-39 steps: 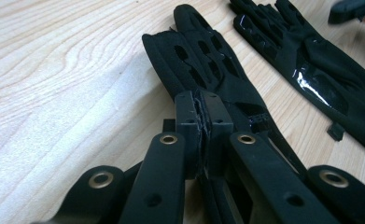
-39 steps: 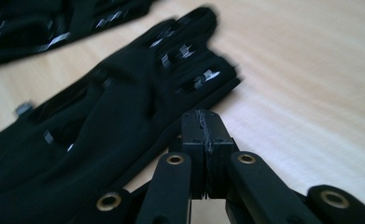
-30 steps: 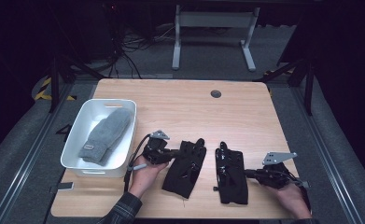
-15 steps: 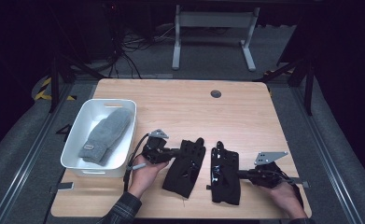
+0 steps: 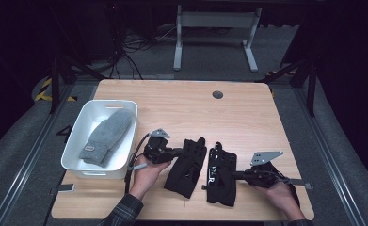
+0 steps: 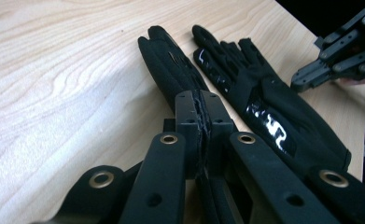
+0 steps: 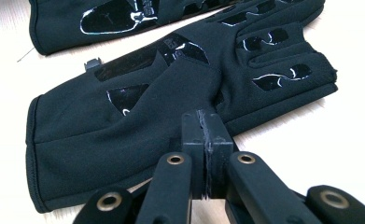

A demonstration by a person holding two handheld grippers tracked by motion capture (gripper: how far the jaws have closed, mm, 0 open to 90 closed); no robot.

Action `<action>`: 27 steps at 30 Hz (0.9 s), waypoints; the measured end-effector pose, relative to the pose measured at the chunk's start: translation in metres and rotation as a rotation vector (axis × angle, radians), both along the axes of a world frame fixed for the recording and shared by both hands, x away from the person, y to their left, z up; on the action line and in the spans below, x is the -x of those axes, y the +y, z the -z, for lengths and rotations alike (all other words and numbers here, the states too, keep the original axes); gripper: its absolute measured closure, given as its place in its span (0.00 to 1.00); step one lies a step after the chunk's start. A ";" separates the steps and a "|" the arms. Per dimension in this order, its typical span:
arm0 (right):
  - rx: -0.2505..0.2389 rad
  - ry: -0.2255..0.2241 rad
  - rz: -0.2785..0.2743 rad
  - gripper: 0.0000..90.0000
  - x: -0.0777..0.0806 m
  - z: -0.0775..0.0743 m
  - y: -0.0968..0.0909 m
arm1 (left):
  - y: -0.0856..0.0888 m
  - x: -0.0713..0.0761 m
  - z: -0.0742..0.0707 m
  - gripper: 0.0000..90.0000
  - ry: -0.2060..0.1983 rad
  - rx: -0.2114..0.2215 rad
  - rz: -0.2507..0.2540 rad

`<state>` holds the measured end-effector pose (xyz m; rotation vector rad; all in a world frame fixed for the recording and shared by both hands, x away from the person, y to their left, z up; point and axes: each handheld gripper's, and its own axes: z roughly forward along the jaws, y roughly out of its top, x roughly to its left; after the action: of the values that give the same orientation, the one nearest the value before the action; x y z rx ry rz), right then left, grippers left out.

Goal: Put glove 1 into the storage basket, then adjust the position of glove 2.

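— Black fabric twice over: why are the two gloves lying flat, side by side, near the front edge of the table [image 5: 247, 108]?

— It looks like they're being lined up as a pair. The left tongs [image 5: 178, 151] are closed tight on the edge of the left glove [image 5: 187, 165], pinching a thin fold of cloth. In the left gripper view the glove [image 6: 171, 70] stretches straight ahead from the closed tips, fingers pointing away.

— And the other side?

— The right tongs [image 5: 234, 175] are closed too. In the right gripper view their tips [image 7: 207, 140] press against the near edge of the right glove [image 7: 171, 102], where the cloth puckers. I judge they've nipped the fabric, though the pinch itself is hidden under the tips.

— So each glove sits directly in front of its own tongs?

— Yes, and the two gloves lie just beside each other between the two tongs, the right glove [image 5: 221, 172] nearly touching its partner.

— What's beyond the left tongs?

— A white basket [image 5: 76, 141] just outside them, holding a grey mitten [image 5: 107, 136], probably already sorted.

— Count?

— Two black gloves, one grey mitten, one basket, two tongs.
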<state>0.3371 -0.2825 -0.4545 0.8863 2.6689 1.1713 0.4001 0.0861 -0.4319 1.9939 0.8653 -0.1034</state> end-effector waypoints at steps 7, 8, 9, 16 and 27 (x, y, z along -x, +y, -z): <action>0.000 0.005 -0.015 1.00 -0.002 0.000 0.007 | -0.003 0.001 -0.002 0.98 0.013 0.034 0.021; -0.001 0.006 -0.019 1.00 -0.002 0.000 0.008 | -0.003 0.001 -0.003 0.98 0.013 0.038 0.020; -0.003 0.004 -0.022 1.00 -0.002 0.001 0.008 | -0.003 0.001 -0.003 0.98 0.015 0.040 0.020; -0.002 0.006 -0.028 1.00 -0.004 0.000 0.011 | -0.006 0.002 -0.006 0.98 0.011 0.059 0.037; -0.010 0.008 -0.037 1.00 -0.007 0.001 0.015 | -0.012 0.004 -0.009 0.98 0.015 0.081 0.055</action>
<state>0.3437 -0.2670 -0.4554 0.8488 2.6987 1.1928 0.3957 0.0742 -0.4231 1.9433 0.8040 -0.1827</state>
